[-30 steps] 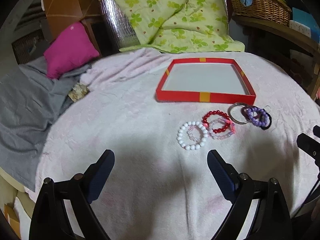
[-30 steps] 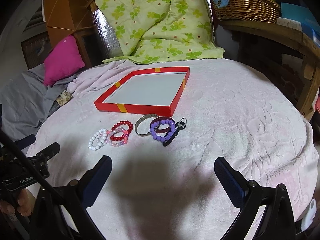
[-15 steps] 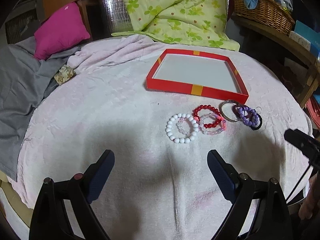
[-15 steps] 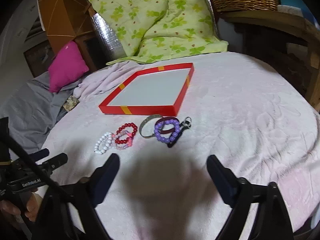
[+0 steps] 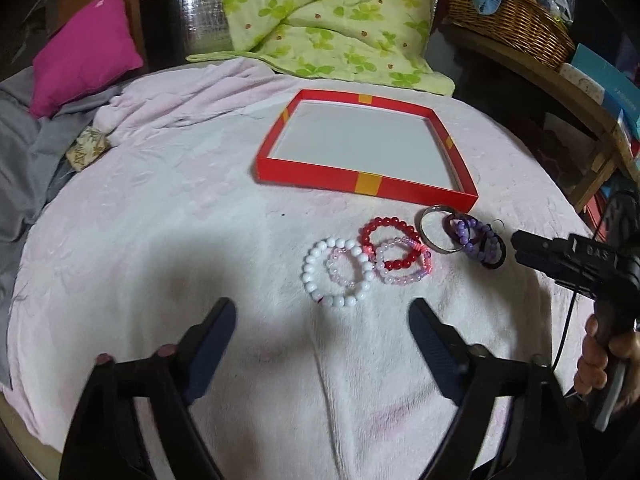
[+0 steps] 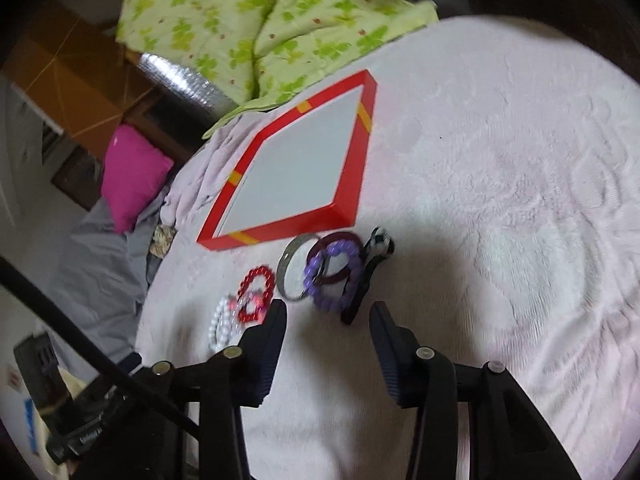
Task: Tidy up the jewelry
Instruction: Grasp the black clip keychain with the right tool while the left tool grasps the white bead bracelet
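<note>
Right beside the near wall of the shallow red cardboard tray [image 5: 367, 184] with yellow bands, a row of bracelets lies on the pale pink fleece blanket [image 5: 160, 240] covering the bed. From the left wrist view: a white bead bracelet [image 5: 339, 272] with a clear pink bead bracelet [image 5: 344, 271] lying inside its ring, then a red bead bracelet [image 5: 394, 249] overlapped by a pink-and-white bead bracelet [image 5: 404, 268], then a plain silver metal bangle [image 5: 438, 229], then a purple bead bracelet [image 5: 474, 240] tangled with a black hair tie [image 5: 494, 250]. The tray's white floor holds nothing.

The left gripper [image 5: 322, 324] hangs over the blanket short of the white bracelet, jaws spread wide and holding nothing. The right gripper [image 6: 328, 330] points at the purple bracelet [image 6: 334, 276] and black tie, jaws parted and empty, just short of them.

Behind the tray lie a green leaf-print quilt [image 5: 320, 12] and a magenta cushion [image 5: 84, 68].
</note>
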`<action>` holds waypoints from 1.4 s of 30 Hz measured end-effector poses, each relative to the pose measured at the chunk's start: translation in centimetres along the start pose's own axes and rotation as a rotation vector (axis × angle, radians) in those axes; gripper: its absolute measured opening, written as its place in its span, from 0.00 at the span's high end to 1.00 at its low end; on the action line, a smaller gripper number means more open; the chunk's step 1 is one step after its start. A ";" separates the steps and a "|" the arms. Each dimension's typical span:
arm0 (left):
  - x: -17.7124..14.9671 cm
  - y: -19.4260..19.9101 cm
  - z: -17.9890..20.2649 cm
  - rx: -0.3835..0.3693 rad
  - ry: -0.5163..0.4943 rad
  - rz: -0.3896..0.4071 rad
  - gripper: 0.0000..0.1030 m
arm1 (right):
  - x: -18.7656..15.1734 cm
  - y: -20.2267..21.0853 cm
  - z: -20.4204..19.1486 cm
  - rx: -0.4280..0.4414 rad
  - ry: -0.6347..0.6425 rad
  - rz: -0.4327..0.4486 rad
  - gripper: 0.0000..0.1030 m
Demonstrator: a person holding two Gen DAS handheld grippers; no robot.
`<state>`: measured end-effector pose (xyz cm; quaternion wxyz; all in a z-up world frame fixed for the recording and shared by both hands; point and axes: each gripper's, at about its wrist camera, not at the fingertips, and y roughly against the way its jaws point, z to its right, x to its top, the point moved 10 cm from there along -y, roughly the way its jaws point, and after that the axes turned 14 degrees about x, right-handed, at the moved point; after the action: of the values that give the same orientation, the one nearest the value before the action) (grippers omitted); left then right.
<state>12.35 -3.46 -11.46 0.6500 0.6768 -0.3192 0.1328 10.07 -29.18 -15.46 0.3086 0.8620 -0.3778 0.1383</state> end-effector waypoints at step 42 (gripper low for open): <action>-0.4 -5.3 1.6 -0.125 0.044 -0.067 0.55 | 0.7 -1.8 2.4 0.148 -0.254 0.005 0.64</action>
<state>14.87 -5.11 -16.15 0.7019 0.6420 -0.2897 0.1058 11.87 -30.18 -17.71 0.1933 0.8920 -0.4047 0.0562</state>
